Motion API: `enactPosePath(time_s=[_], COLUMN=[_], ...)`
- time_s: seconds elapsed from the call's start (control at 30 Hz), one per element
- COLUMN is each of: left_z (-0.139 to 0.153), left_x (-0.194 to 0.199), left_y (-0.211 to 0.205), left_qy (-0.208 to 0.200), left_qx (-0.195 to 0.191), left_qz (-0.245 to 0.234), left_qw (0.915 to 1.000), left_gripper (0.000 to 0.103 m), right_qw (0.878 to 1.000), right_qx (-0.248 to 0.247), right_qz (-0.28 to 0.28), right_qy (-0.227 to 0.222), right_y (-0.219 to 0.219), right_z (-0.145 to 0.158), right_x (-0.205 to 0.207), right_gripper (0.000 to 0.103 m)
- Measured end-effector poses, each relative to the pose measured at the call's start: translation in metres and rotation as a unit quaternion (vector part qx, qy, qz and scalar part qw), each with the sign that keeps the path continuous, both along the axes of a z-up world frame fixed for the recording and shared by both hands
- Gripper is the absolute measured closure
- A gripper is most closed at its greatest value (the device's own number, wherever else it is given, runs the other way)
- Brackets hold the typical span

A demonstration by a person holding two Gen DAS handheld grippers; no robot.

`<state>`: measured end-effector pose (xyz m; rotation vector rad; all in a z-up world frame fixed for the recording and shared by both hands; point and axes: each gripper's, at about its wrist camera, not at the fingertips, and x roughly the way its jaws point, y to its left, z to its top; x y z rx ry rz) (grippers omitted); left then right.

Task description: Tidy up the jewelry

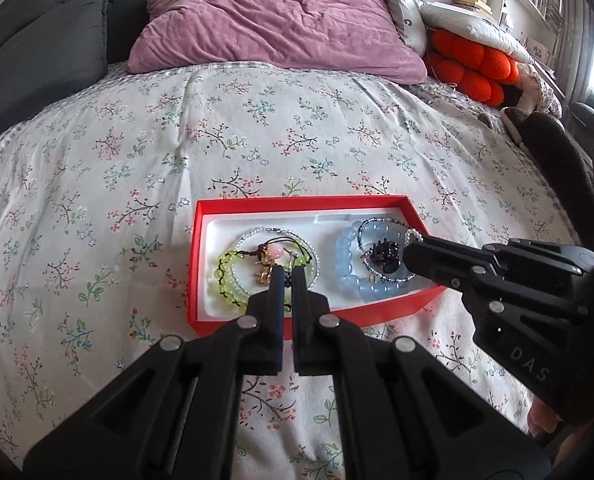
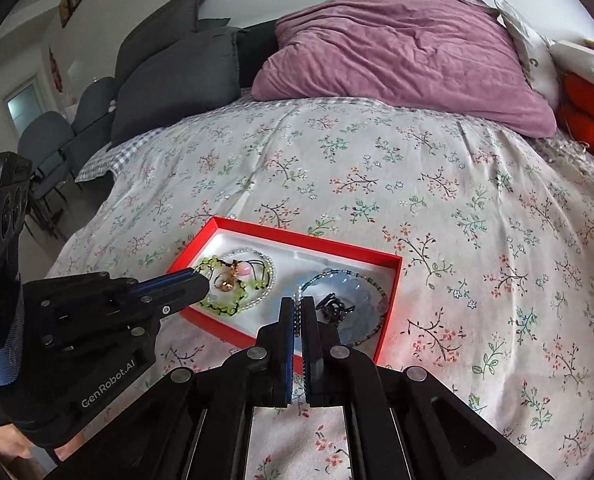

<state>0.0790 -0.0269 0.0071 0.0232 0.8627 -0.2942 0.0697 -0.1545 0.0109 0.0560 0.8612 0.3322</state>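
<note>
A red box [image 1: 309, 202] with a white lining sits on the flowered bedspread [image 1: 257, 128], and all the jewelry visible is already inside it. At the left end lie a yellow-green bead bracelet [image 1: 227, 276], a clear bead bracelet [image 1: 315, 256] and a small gold-and-pink charm [image 1: 266, 258]; at the right end lie a pale blue bead bracelet [image 1: 347, 258], a thin dark bead strand [image 2: 339, 276] and a black clip-like piece [image 1: 385, 258].

The left tongs [image 1: 288, 276] hang over the yellow-green bracelet with the jaws nearly pressed together — whether anything is pinched between them cannot be told. The right tongs [image 2: 297, 306] hover at the near edge of the blue bracelet, also almost closed; a beaded strand appears to sit in the narrow gap, though a real grip is not certain.

The step seems to be tidying the pieces in the box. To do it well, each pair of tongs should take one strand only — the overlapping bracelets snag easily — and lift slowly, straight up, so that cords and the charm do not drag along. The soft bed lets the box tip, so downward pressure should stay light.
</note>
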Motion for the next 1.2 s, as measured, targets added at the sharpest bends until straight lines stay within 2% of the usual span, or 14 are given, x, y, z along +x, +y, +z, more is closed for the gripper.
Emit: enactPosePath(time_s=[0.1, 0.17, 0.2, 0.5, 0.6, 0.67, 0.7, 0.77, 0.87, 0.93, 1.03, 1.07, 1.13, 1.2], left_z=[-0.003, -0.004, -0.004, 0.008, 0.011, 0.012, 0.012, 0.011, 0.009, 0.007, 0.005, 0.005, 0.006, 0.006], left_x=[0.004, 0.005, 0.005, -0.006, -0.011, -0.014, -0.016, -0.019, -0.024, -0.028, -0.036, -0.038, -0.043, -0.046], left_y=[-0.002, -0.003, -0.003, -0.002, 0.003, 0.007, 0.009, 0.014, 0.021, 0.024, 0.028, 0.030, 0.034, 0.037], left_qy=[0.007, 0.013, 0.011, 0.004, 0.009, 0.017, 0.023, 0.033, 0.051, 0.060, 0.068, 0.070, 0.071, 0.072], left_qx=[-0.002, -0.003, -0.001, 0.020, 0.023, 0.029, 0.032, 0.036, 0.047, 0.055, 0.066, 0.067, 0.064, 0.070], left_qz=[0.006, 0.005, 0.004, 0.005, 0.015, 0.024, 0.030, 0.041, 0.057, 0.063, 0.067, 0.069, 0.076, 0.080], left_qw=[1.0000, 0.9999, 0.9999, 0.9998, 0.9996, 0.9992, 0.9988, 0.9980, 0.9960, 0.9947, 0.9932, 0.9929, 0.9925, 0.9917], left_gripper=[0.098, 0.091, 0.086, 0.052, 0.037, 0.033, 0.030, 0.023, 0.020, 0.014, 0.001, 0.001, 0.001, 0.001], right_qw=[1.000, 1.000, 1.000, 1.000, 1.000, 1.000, 0.999, 0.999, 0.999, 0.998, 0.997, 0.996, 0.996, 0.996], right_qx=[0.000, -0.002, -0.003, -0.015, -0.019, -0.020, -0.022, -0.029, -0.041, -0.047, -0.059, -0.060, -0.060, -0.060], right_qz=[-0.006, -0.011, -0.012, -0.020, -0.023, -0.023, -0.025, -0.024, -0.025, -0.025, -0.028, -0.029, -0.033, -0.031], right_qy=[0.002, 0.002, 0.004, -0.001, 0.001, 0.003, 0.002, 0.001, 0.017, 0.028, 0.046, 0.051, 0.056, 0.054], right_y=[-0.004, -0.005, -0.005, -0.011, -0.012, -0.013, -0.013, -0.011, -0.008, -0.006, -0.002, -0.002, -0.002, -0.001], right_z=[-0.002, -0.002, -0.002, 0.008, 0.012, 0.014, 0.015, 0.018, 0.018, 0.017, 0.014, 0.013, 0.012, 0.013], right_x=[0.003, 0.004, 0.004, -0.003, -0.008, -0.012, -0.015, -0.021, -0.028, -0.032, -0.039, -0.041, -0.046, -0.049], right_gripper=[0.099, 0.097, 0.092, 0.083, 0.072, 0.053, 0.039, 0.037, 0.033, 0.020, 0.015, 0.012, 0.000, 0.000])
